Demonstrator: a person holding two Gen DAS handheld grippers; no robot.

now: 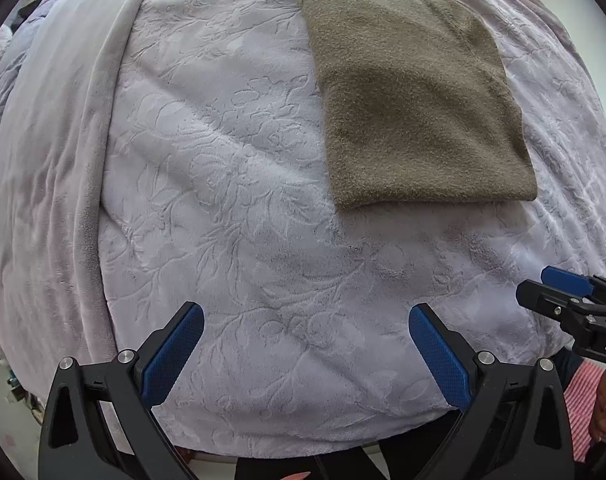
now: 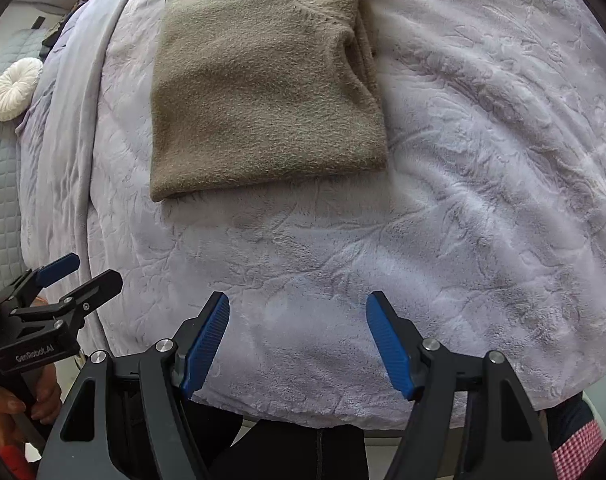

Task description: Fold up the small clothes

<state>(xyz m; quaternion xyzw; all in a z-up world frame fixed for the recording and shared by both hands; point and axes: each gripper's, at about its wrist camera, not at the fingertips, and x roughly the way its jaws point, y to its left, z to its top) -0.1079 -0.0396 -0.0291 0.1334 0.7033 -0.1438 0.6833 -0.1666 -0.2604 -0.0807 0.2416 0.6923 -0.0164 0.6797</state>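
Folded olive-brown knit garment (image 1: 415,96) lies flat on the lavender embossed blanket (image 1: 243,208), well ahead of both pairs of fingers, touched by neither. From the left wrist it sits ahead and to the right of the fingers; from the right wrist, ahead and slightly left, its near hem toward the tips, neckline at the far end. Left gripper (image 1: 306,316): jaws spread wide, nothing between the blue pads (image 1: 173,356), only bare blanket beyond them. Right gripper (image 2: 298,304): jaws parted, somewhat narrower, also empty, blanket beyond the tips. Each gripper shows at the edge of the other's view. A white round cushion (image 2: 17,88) sits far left of the right fingers.
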